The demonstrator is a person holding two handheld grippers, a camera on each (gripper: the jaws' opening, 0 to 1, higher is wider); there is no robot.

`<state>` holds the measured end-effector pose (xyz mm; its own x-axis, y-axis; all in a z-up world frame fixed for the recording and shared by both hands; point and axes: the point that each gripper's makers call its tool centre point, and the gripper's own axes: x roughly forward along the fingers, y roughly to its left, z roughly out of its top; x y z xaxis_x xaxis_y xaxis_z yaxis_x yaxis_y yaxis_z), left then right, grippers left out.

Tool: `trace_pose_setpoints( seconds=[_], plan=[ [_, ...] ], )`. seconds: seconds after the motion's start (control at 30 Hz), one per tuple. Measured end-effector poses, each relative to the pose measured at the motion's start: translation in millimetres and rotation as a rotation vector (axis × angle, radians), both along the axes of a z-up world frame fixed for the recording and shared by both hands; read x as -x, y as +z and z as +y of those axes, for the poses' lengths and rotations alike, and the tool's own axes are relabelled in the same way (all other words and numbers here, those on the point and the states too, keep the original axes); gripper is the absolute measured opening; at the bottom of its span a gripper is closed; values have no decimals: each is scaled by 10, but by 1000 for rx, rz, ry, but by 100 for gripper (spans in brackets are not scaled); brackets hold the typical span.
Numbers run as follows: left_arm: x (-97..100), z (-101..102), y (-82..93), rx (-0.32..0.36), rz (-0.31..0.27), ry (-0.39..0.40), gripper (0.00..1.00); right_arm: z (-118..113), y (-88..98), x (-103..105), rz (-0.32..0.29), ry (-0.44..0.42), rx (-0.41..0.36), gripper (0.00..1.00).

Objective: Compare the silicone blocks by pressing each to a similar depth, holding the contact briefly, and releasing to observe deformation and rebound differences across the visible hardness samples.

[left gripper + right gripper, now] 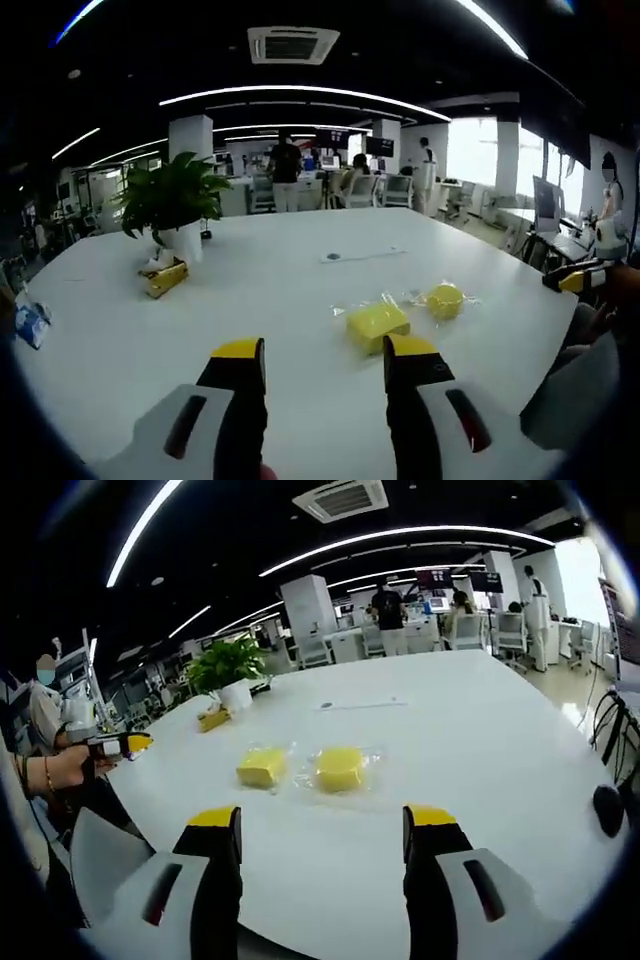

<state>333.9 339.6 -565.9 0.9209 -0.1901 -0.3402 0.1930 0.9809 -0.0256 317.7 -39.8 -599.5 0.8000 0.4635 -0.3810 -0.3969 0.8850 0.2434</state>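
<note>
— While both claws hang apart from the samples, what worries you most?

— Misaligned contact. The left claw (pixel 325 360) is released, jaws wide, holding nothing, and the right claw (pixel 325 825) is the same. The square yellow block (pixel 262 767) and the rounder yellow block (pixel 340 768) lie side by side on the white surface (pixel 480 740), each seemingly in a clear crinkled wrapper.

— So the wrapper is a risk?

— I think so. A jaw tip coming down on slick film could skid off the silicone, and the block might slide across the smooth surface instead of compressing. Then the depths would not match and the comparison fails.

— Anything else?

— In the left gripper view the square block (pixel 376 324) sits just beyond the right-hand jaw, the round one (pixel 445 300) farther off. Pressing near an edge could tip a block. Also, jaws spread this wide may straddle a sample and miss it entirely.

— And the potted plant (pixel 172 200)?

— Well apart from the blocks; no trouble there.
</note>
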Motion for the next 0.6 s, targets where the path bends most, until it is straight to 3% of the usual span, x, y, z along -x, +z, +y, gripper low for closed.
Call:
trace_pose_setpoints(
  seconds=[0.33, 0.6],
  plan=[
    [62, 126, 64, -9, -4, 50, 47, -90, 85, -78, -31, -31, -15, 62],
    [-1, 145, 98, -18, -6, 59, 47, -90, 130, -122, -43, -29, -16, 61]
  ],
)
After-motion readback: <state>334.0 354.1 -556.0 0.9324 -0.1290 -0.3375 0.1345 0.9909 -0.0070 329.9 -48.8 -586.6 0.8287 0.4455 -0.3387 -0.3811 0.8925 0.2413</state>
